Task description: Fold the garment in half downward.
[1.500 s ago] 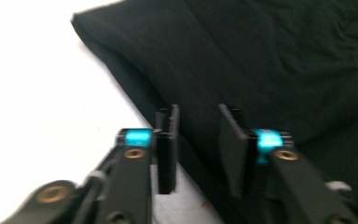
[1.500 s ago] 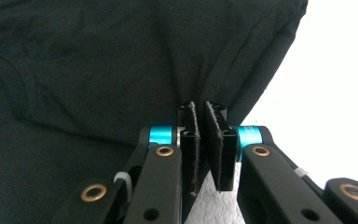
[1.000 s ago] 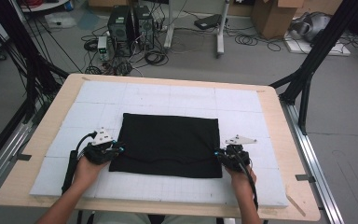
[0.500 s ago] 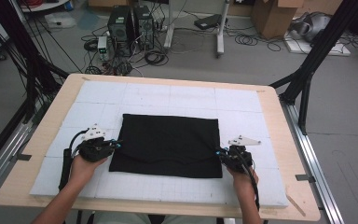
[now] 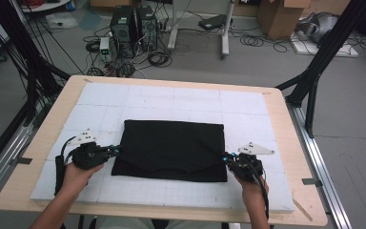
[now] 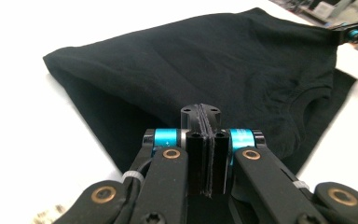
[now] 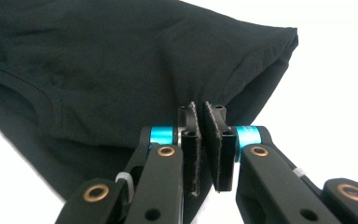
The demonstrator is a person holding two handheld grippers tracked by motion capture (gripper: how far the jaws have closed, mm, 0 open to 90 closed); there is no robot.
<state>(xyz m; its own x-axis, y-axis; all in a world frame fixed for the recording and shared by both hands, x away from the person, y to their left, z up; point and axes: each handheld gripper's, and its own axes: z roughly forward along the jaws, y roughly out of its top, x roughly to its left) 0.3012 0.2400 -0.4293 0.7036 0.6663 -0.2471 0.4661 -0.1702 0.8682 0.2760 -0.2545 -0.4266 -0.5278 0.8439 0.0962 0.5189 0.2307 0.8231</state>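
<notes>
High view: folded black cotton shirt [image 5: 170,150] on the white foam-topped table [image 5: 171,98], my left gripper [image 5: 116,150] and right gripper [image 5: 225,157] pinching its side edges; gripper views: jaws pressed onto soft, matte cloth, so the next fold probably calls for an even lift.

black shirt [image 5: 171,150], white gridded mat [image 5: 171,100]

Whether cloth lies pinched inside the left claw [image 6: 205,140] cannot be told: its closed jaws cover the black garment's [image 6: 205,60] edge just behind them. The right claw [image 7: 204,140] likewise hides the hem beneath it, and the picture's left edge cuts the garment off.
</notes>
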